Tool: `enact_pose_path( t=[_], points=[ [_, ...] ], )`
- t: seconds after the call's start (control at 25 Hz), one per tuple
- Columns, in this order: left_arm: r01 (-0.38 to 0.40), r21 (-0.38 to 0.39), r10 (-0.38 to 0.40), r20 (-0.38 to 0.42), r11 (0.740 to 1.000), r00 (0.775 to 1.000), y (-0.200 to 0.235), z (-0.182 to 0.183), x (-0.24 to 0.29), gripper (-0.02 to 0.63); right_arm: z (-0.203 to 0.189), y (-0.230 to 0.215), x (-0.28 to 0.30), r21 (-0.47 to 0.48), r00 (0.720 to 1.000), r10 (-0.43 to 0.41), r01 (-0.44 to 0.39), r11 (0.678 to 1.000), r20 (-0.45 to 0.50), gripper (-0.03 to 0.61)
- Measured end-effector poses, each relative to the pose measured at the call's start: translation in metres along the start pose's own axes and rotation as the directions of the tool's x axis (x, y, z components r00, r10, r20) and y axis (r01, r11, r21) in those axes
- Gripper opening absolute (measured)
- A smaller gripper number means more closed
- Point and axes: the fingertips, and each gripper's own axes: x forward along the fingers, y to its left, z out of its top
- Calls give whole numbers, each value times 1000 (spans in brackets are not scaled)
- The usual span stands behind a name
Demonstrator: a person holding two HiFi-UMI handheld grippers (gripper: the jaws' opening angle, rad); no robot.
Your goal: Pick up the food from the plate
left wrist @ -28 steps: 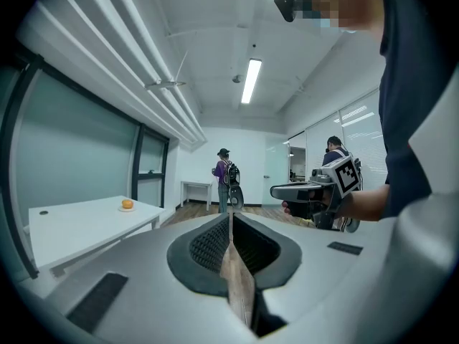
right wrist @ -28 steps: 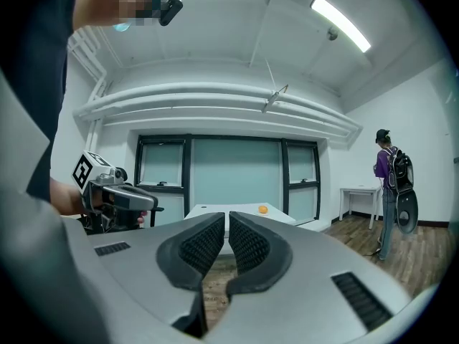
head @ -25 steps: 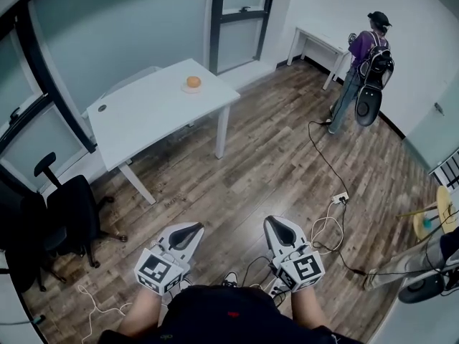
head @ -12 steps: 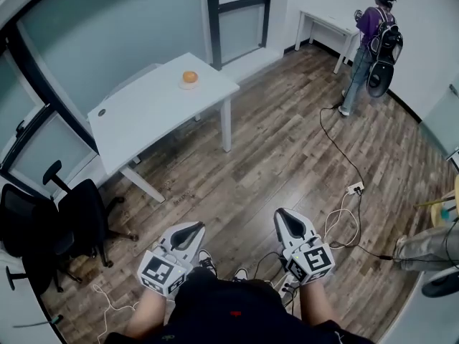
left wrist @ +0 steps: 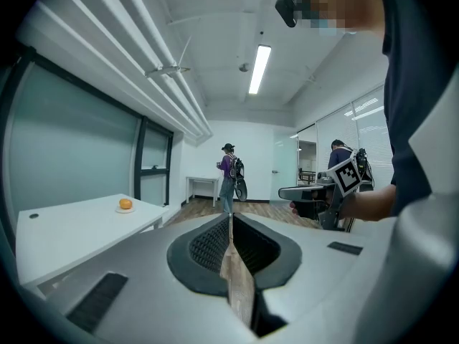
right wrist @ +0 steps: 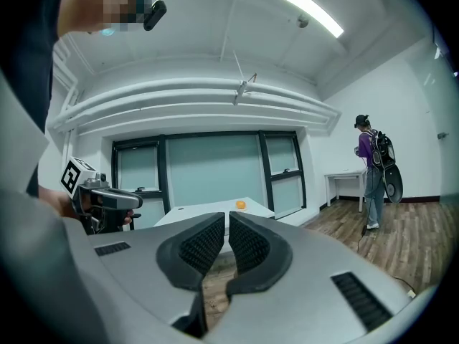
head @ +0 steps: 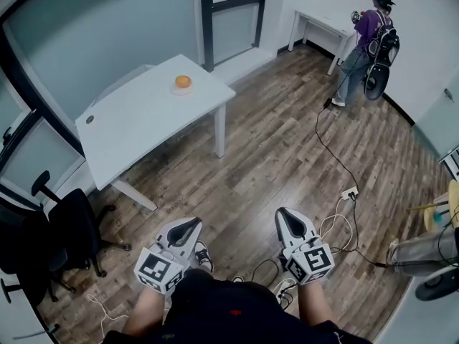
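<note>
food (head: 183, 82), round orange ball, sits on plate (head: 176, 90) nr table (head: 136, 124) corner.

The food (head: 183, 82) is too small to identify.

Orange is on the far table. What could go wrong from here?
Cables lie on the floor nearby: a trip hazard. The left gripper and right gripper have shut jaws and must open first. The round orange sits near the table edge; a nudge could roll it off.
</note>
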Motion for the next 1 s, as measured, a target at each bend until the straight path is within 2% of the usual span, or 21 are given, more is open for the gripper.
enact_pose_path(
  t=[0.28, 0.6, 1.0],
  points=[
    [22, -4, -22, 10, 1000, 1000, 94, 14, 17, 34, 22, 15, 95, -25, 1000, -4, 4, 1000, -10, 37],
    [-13, -14, 13, 28, 1000, 1000, 216, 26, 8, 34, 36, 54, 197, -63, 999, 9, -12, 998, -37, 37],
    [-25, -50, 27, 35, 998, 999, 293, 8, -2, 34, 33, 97, 281, -108, 995, 69, -76, 991, -68, 37]
  ],
)
